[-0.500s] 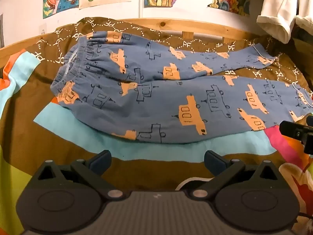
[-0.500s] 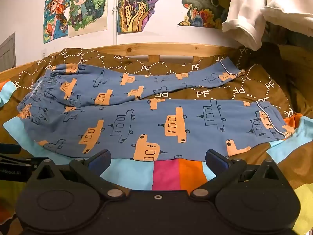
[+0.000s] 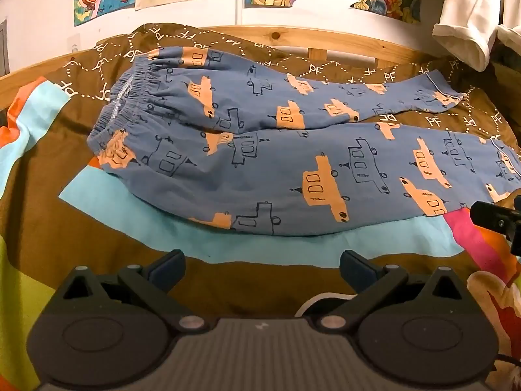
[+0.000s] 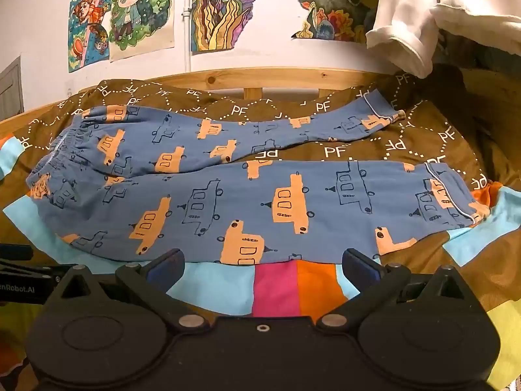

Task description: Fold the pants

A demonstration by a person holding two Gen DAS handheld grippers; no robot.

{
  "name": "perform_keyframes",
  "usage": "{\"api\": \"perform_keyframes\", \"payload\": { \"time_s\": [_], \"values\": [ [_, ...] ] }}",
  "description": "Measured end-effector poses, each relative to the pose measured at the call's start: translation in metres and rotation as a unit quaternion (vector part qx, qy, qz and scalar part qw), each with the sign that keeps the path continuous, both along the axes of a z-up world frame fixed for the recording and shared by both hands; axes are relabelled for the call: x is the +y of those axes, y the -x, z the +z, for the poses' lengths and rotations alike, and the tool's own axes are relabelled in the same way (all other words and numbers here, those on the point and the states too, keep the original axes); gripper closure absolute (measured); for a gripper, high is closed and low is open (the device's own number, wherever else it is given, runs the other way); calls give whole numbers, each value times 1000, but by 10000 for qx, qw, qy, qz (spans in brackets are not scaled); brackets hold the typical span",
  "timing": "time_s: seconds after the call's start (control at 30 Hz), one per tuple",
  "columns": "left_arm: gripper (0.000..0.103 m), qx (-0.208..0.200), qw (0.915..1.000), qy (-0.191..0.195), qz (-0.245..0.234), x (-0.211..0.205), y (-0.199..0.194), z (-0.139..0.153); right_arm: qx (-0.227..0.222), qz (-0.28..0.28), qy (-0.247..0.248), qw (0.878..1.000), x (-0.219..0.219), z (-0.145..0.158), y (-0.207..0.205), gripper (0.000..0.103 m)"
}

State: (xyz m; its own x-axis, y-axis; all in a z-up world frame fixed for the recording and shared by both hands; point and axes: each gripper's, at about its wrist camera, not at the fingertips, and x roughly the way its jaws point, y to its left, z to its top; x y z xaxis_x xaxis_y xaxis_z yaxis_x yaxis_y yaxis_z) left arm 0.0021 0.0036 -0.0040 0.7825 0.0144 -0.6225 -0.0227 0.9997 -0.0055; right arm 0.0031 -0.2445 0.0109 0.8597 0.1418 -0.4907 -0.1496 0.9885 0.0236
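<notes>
Blue pants with orange car prints lie spread flat on the bed, waistband to the left, both legs running right and slightly apart. They also show in the right wrist view. My left gripper is open and empty, just short of the near leg's front edge toward the waist side. My right gripper is open and empty, at the near leg's front edge toward the cuff side. The right gripper's tip shows at the right edge of the left wrist view.
A brown patterned bedcover with coloured patches lies under the pants. A wooden bed rail runs along the far side below a wall with posters. White clothing hangs at the upper right.
</notes>
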Motion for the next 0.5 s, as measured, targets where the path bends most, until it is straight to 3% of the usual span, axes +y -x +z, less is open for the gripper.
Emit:
{"api": "perform_keyframes", "payload": {
  "time_s": [0.5],
  "values": [
    [0, 42, 10000, 20, 59, 1, 0, -1, 86, -36, -20, 10000, 1, 0, 0, 1]
  ]
}}
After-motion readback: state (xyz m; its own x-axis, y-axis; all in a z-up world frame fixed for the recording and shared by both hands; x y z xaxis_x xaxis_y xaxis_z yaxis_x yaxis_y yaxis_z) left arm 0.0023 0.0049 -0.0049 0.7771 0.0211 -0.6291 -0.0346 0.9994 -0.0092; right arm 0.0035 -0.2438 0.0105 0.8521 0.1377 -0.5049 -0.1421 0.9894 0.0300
